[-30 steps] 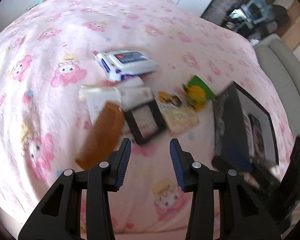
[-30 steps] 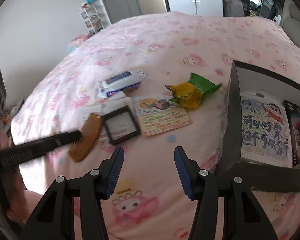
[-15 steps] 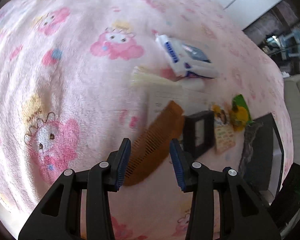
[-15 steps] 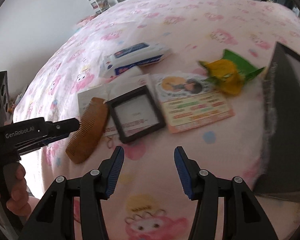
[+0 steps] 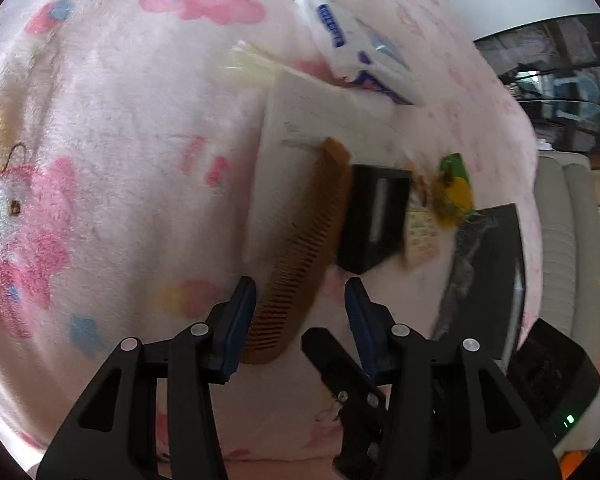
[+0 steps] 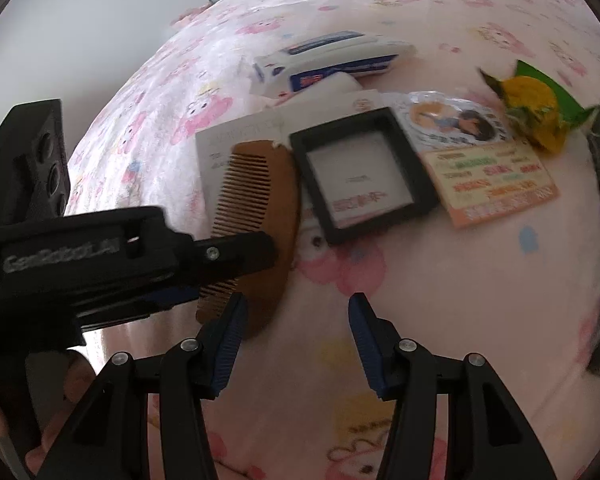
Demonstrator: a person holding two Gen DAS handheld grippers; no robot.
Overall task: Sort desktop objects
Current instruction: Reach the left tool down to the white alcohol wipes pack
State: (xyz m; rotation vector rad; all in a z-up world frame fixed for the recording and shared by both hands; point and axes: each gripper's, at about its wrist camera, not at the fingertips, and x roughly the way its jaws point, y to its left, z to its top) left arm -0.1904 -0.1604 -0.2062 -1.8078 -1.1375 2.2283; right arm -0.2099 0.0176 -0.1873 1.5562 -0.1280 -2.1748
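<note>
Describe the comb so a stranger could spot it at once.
On the pink cartoon-print blanket, find the black square frame in the cluster of items. The flat brown wooden comb lies just left of it, partly on white paper; it alone has fine teeth.

Left tongs (image 5: 300, 304) moved down to wooden comb (image 5: 300, 260), jaws now straddling its near end.

The left gripper (image 5: 300, 304) hangs low over the pink cartoon-print blanket (image 5: 112, 128), jaws spread wide, the near end of the brown wooden comb (image 5: 304, 248) lying between them. The comb slants across a white sheet of paper (image 5: 292, 152). Just beside it sits a black square frame (image 5: 372, 220), then a printed card (image 5: 420, 232) and a yellow-green packet (image 5: 454, 192). A white-and-blue tissue pack (image 5: 352, 52) lies farther off.
</note>
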